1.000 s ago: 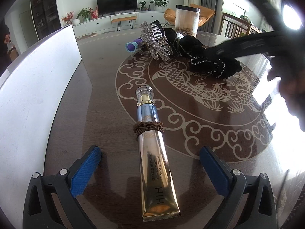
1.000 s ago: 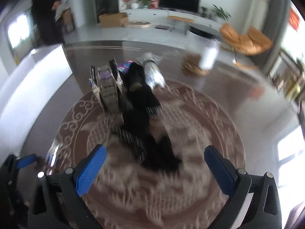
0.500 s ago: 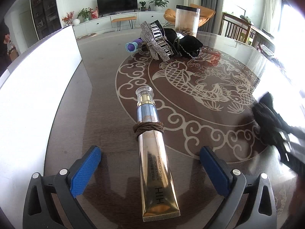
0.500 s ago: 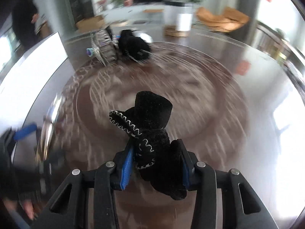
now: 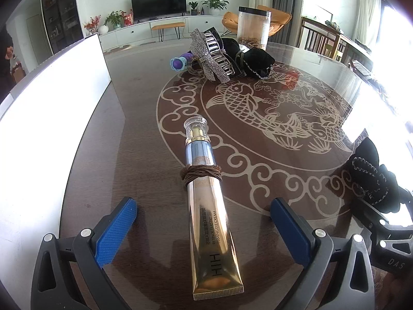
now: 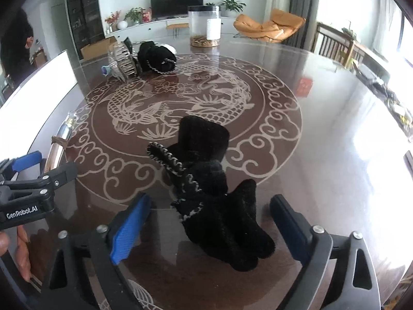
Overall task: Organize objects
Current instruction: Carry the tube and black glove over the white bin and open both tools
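A black velvet bow hair clip (image 6: 214, 191) with white stitching lies on the glass table between the open fingers of my right gripper (image 6: 209, 222); it also shows at the right edge of the left wrist view (image 5: 371, 178). A gold and blue cream tube (image 5: 206, 188) with a brown hair tie (image 5: 201, 175) wound round it lies between the open fingers of my left gripper (image 5: 204, 230); neither gripper holds anything. At the far side sit a rhinestone claw clip (image 5: 211, 54), a second black bow (image 5: 255, 56) and a purple clip (image 5: 178, 63).
A white box (image 5: 51, 118) stands along the table's left side. A clear jar with a black lid (image 5: 254, 27) stands at the far edge. The left gripper's body (image 6: 28, 193) is at the left of the right wrist view. The round table (image 6: 335, 129) has a fish pattern.
My right gripper carried the black bow from the far pile to the near right of the table, set it down and opened. The left gripper and the tube have not moved.
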{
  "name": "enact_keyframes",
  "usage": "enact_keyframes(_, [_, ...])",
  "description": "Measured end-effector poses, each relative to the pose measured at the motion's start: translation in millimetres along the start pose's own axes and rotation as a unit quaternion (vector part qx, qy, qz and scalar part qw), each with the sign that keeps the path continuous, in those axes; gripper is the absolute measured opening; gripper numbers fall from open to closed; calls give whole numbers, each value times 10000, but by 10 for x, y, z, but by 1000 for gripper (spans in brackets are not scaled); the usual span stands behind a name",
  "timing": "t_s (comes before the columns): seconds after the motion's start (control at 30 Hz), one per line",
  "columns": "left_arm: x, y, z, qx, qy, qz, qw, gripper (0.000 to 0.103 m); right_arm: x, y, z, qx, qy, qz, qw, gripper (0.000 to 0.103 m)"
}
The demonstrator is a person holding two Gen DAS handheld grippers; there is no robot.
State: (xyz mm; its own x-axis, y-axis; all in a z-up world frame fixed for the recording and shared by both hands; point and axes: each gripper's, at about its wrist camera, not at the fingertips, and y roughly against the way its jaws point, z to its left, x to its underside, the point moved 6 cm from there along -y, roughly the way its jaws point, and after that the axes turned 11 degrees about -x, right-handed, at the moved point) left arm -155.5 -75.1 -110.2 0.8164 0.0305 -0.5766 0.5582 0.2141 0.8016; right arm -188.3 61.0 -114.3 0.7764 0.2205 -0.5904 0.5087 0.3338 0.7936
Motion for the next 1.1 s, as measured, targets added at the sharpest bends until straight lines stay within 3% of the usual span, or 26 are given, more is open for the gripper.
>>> enact_keyframes(0.17, [7, 10, -1, 44, -27, 51, 10000, 103, 3, -44, -4, 18, -54, 43, 10000, 103])
enact_keyframes(0.27, [40, 45, 14, 324, -286, 378, 9984, 103, 4, -47, -5, 16, -49, 50, 10000, 103])
enact_keyframes(0.4, [77, 137, 178, 789, 342, 469, 9952, 103, -1, -48, -2, 15, -52, 47, 10000, 103])
enact_keyframes(0.47, [56, 120, 140, 718, 219, 537, 9957, 103, 0, -47, -2, 11, -54, 45, 10000, 103])
enact_keyframes(0.6, [11, 20, -54, 232, -550, 630, 9962, 102, 0, -44, 0, 11, -54, 45, 10000, 103])
enact_keyframes(0.63, [-20, 24, -83, 273, -548, 516, 9968, 97, 0, -48, -1, 14, -54, 46, 10000, 103])
enact_keyframes(0.67, [-53, 43, -109, 297, -573, 339, 9973, 77, 1, -48, -1, 10, -47, 49, 10000, 103])
enact_keyframes(0.7, [-91, 81, -144, 352, -644, 99, 9973, 43, -2, -49, 1, -13, -33, 61, 10000, 103])
enact_keyframes(0.73, [-109, 108, -176, 340, -745, -81, 9966, 25, -13, -58, 5, -55, 3, 94, 9999, 103])
enact_keyframes(0.87, [-1, 184, -195, 452, -659, -330, 9963, 25, -111, -10, 15, -1043, 107, 537, 9930, 103])
enact_keyframes(1.0, [173, 330, -112, 789, -271, -415, 9957, 25, -245, -29, 148, -1303, 602, 1219, 9821, 101])
enact_keyframes(1.07, [181, 473, -55, 888, -118, -533, 9945, 25, -262, -71, 215, -1143, 967, 1180, 9817, 76])
enact_keyframes(1.1, [195, 569, -4, 977, 0, -609, 9934, 25, -255, -100, 215, -1034, 1038, 1207, 9818, 45])
